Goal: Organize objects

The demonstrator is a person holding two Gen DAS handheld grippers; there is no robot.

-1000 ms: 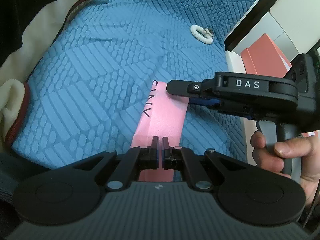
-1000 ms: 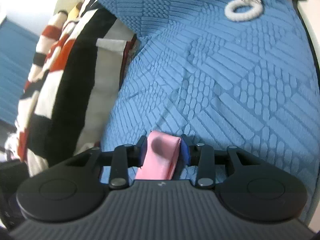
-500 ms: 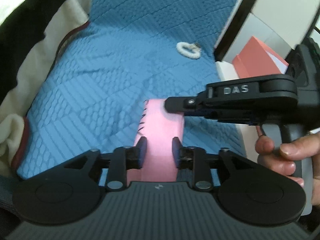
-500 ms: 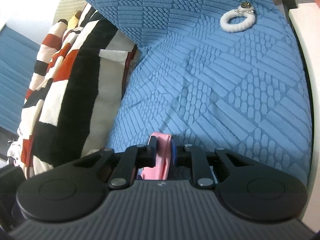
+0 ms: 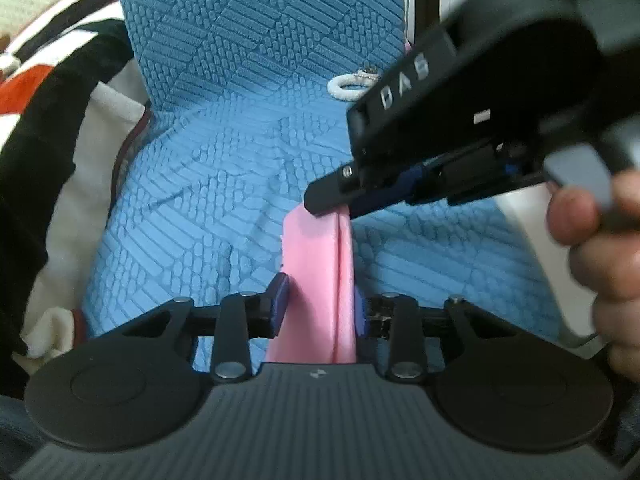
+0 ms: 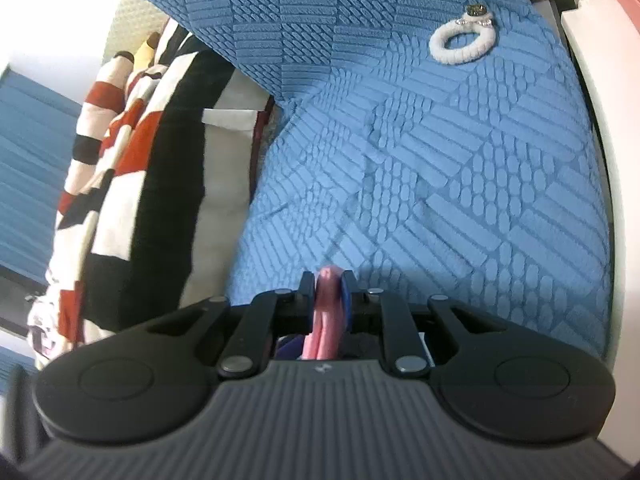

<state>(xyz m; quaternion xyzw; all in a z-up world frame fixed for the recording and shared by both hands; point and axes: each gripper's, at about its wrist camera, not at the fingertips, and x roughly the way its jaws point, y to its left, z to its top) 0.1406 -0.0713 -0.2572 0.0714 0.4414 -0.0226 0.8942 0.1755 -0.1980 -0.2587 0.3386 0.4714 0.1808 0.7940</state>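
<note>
1. Left wrist view had the pink pouch [image 5: 316, 280] over the blue cover [image 5: 224, 168], right gripper [image 5: 332, 204] pinched tight on its far end.
2. Left gripper [image 5: 320, 308] sat partly open around the near end, barely touching.
3. Looked like mid-handoff or fold; next it'd need the left jaws to close.

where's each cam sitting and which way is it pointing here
Left wrist: sits on the left claw, looking forward and down at the pink packet on the blue quilted cover; the right claw and the right hand show.
Right wrist: sits on the right claw, facing across the cover toward the white ring; only its own fingers show.
Shared: packet, cover, ring, striped blanket.
</note>
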